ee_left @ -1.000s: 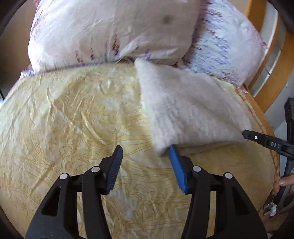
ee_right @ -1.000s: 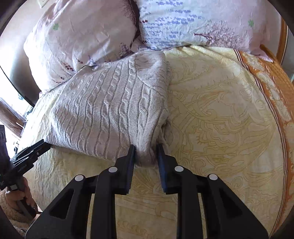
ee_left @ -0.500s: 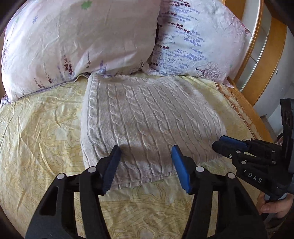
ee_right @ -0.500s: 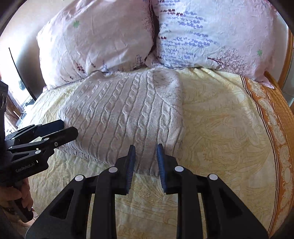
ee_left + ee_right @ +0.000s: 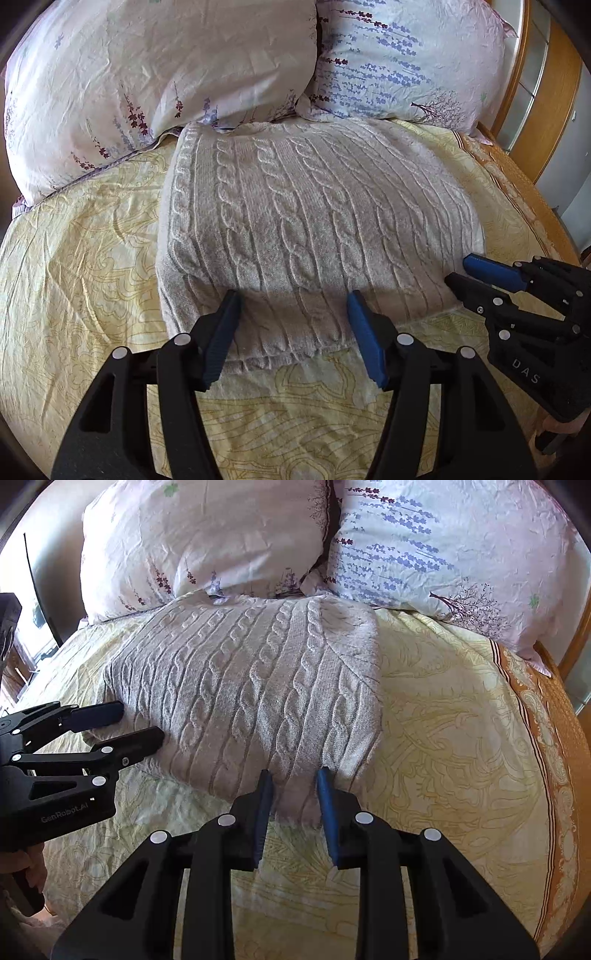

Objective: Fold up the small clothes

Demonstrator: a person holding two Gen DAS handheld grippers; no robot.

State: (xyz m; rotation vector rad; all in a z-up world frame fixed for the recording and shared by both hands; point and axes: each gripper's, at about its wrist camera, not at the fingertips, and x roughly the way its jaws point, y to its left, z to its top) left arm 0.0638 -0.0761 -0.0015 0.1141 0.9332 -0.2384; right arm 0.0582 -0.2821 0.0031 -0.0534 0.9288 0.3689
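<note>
Yellow patterned sheet [image 5: 74, 258] covers the bed, two floral pillows [image 5: 166, 74] at its head, wood frame [image 5: 546, 92] beyond. Through my left camera the folded sweater [image 5: 314, 229] lies flat where a second ago it hung lifted; my left gripper [image 5: 293, 325] is opening, touching nothing. Through my right camera, my right gripper [image 5: 293, 801] is opening around the sweater's near corner.

Cream cable-knit sweater [image 5: 314, 229], pale yellow paisley bedsheet [image 5: 81, 266], lavender-sprigged white pillows [image 5: 155, 74], blue-padded black fingers [image 5: 365, 339]
</note>
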